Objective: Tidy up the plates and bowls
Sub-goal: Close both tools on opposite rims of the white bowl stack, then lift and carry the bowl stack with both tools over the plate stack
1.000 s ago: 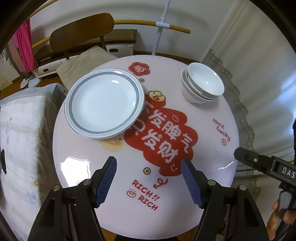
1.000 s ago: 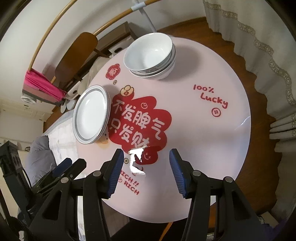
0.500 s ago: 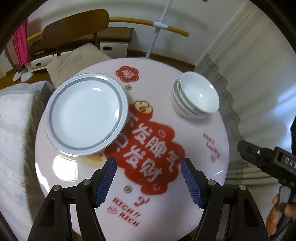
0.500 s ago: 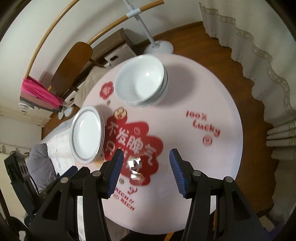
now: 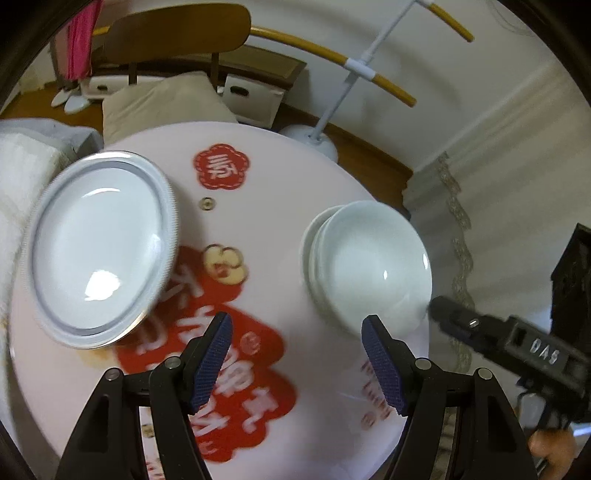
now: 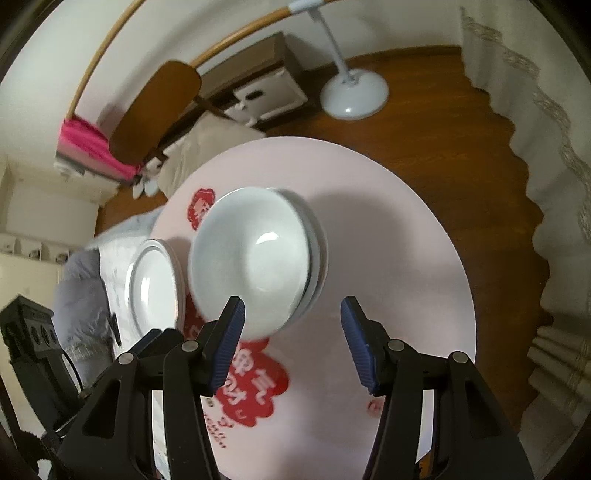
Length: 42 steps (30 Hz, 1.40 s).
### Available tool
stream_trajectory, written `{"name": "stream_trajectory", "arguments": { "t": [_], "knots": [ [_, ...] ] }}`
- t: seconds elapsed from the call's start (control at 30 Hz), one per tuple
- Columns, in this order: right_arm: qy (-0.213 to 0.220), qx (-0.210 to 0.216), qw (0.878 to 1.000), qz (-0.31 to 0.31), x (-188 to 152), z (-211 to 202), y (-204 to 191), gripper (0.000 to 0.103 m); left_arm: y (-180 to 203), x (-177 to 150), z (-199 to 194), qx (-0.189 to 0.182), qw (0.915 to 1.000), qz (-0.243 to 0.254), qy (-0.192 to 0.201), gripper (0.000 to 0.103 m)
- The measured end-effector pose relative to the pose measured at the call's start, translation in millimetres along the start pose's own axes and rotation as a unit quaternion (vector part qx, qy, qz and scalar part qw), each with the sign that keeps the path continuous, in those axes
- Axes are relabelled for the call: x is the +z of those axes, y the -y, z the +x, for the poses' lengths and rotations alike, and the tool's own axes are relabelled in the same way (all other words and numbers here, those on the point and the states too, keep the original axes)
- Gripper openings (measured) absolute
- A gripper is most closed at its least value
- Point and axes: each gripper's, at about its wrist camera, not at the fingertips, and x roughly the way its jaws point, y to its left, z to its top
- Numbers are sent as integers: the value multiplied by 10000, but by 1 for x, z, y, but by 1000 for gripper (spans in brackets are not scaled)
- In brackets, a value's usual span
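Observation:
A stack of white bowls stands on the right of a round pink table; it also shows in the right wrist view. A stack of grey-rimmed white plates lies on the left, seen too in the right wrist view. My left gripper is open and empty above the table, between plates and bowls. My right gripper is open and empty, its left finger just over the near rim of the bowls. The right gripper's body shows at the right in the left wrist view.
A wooden chair with a beige cushion stands behind the table. A white lamp base stands on the wood floor. A lace curtain hangs on the right. A bed is on the left.
Both grippers have moved forward and lower toward the dishes. The bowls now fill much more of both views. Both stay open.

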Motion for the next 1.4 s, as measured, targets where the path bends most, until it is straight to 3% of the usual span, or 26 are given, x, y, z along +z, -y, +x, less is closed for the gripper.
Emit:
{"name": "stream_trajectory", "arguments": {
  "t": [0.43, 0.6, 0.67, 0.8, 0.97, 1.4],
  "knots": [
    [-661, -32, 9977, -128, 31, 60, 14, 56, 14, 25, 78, 211, 9985, -258, -424, 65],
    [-775, 47, 9969, -104, 33, 68, 15, 52, 12, 28, 94, 201, 9980, -245, -551, 51],
    [-800, 105, 9967, -93, 32, 69, 14, 39, 12, 29, 96, 79, 9981, -254, -556, 49],
    [-798, 165, 9967, -42, 33, 68, 18, 39, 14, 31, 99, -101, 9983, -164, -557, 39],
    [-788, 241, 9966, -2, 33, 68, 19, 37, 10, 31, 103, -221, 9981, -190, -547, 38],
    [-778, 317, 9963, -206, 24, 65, 17, 32, 10, 26, 88, -73, 9987, -16, -500, 28]
  ]
}}
